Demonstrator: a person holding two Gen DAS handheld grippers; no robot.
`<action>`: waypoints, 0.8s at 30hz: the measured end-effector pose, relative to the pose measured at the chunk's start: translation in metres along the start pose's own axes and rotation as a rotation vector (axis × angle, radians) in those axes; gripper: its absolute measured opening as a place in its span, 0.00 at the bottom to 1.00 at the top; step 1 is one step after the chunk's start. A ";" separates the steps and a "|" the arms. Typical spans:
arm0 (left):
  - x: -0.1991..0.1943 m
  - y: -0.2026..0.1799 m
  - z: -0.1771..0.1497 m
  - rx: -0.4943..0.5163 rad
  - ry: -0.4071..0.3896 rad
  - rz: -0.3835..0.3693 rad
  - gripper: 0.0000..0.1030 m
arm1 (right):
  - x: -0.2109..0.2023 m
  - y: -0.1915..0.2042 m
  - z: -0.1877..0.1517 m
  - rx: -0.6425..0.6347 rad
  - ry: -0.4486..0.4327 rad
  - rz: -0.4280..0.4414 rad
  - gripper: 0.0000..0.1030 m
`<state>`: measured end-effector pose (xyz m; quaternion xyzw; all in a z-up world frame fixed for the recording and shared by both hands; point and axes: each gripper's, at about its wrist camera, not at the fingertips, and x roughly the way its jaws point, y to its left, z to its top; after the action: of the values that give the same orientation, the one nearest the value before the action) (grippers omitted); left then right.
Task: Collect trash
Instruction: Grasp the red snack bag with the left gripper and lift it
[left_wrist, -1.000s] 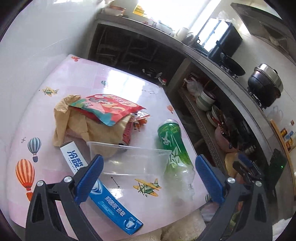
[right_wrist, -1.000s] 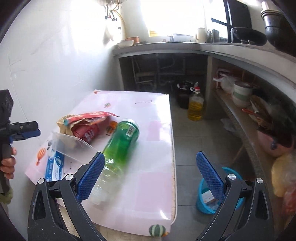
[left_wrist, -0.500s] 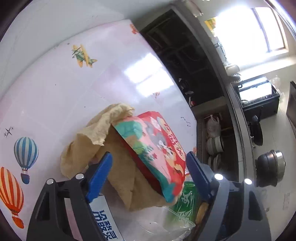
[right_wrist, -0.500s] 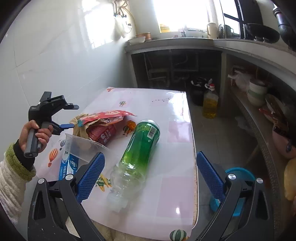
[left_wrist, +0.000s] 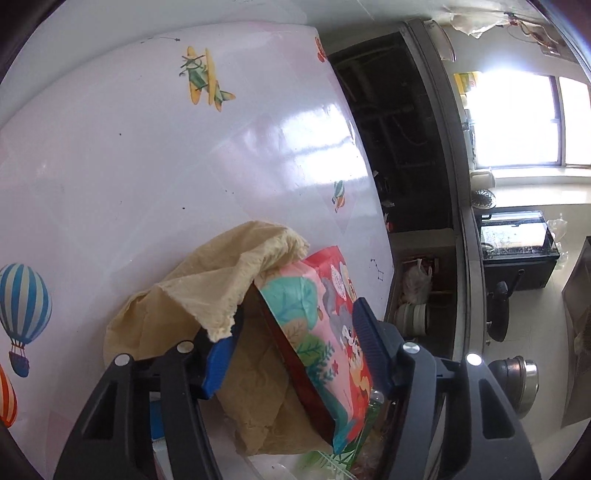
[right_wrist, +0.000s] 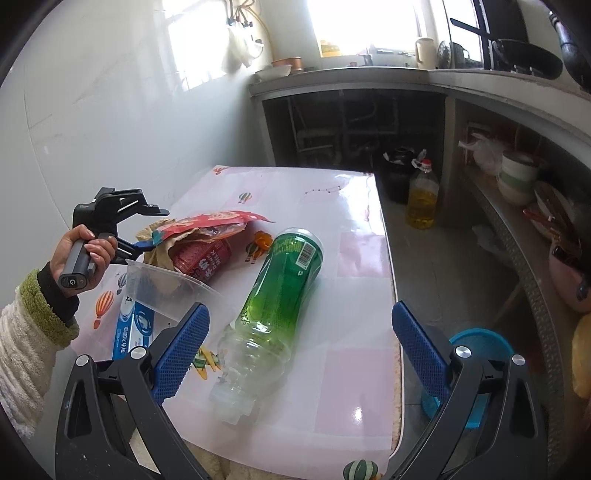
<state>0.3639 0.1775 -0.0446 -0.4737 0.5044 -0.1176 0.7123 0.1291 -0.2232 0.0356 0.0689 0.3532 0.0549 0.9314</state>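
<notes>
1. Left tool (left_wrist: 295, 339): jaws closing around the trash pile at the left side of the surface (left_wrist: 147, 155). The red snack bag (left_wrist: 325, 332) and a flap of crumpled brown paper (left_wrist: 207, 291) sit between the pads. Left pad is tucked under the paper edge; right pad lies against the bag's printed face. Can't confirm a firm pinch yet, so I read it as not clamped.
2. Right tool (right_wrist: 299, 347): jaws wide, nothing between them, hovering over the near end of the green bottle (right_wrist: 284, 291).
3. Doing the grab well: squeeze until the bag and paper bunch together, so one lift takes both. The bag is thin and stands on edge, so keep the pads square to its face or it will slip out sideways. Lift straight up; the clear plastic container (right_wrist: 166, 288) and the red milk can (right_wrist: 201, 258) are just beside the pile and easy to drag.
4. Bag orientation: long axis runs near-to-far in the left wrist view, tilted on its long edge, printed face toward the right.
5. Bottle: lying on its side mid-surface, long axis near-to-far, neck toward the near edge, base far. Toothpaste box (right_wrist: 133, 332) lies flat at near left.
6. Blue bin (right_wrist: 476, 369) stands on the floor right of the surface; likely the drop point.
</notes>
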 end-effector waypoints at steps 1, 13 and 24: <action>-0.001 0.003 0.001 -0.018 -0.003 -0.011 0.56 | 0.000 0.000 0.000 0.001 0.000 -0.001 0.92; -0.015 0.002 -0.001 -0.028 -0.055 -0.115 0.40 | 0.002 -0.004 -0.002 0.015 0.007 -0.002 0.92; -0.008 -0.015 -0.010 0.093 -0.019 -0.046 0.21 | 0.002 -0.004 -0.003 0.019 0.008 -0.002 0.92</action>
<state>0.3571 0.1694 -0.0283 -0.4530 0.4804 -0.1528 0.7353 0.1290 -0.2264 0.0311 0.0771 0.3577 0.0507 0.9293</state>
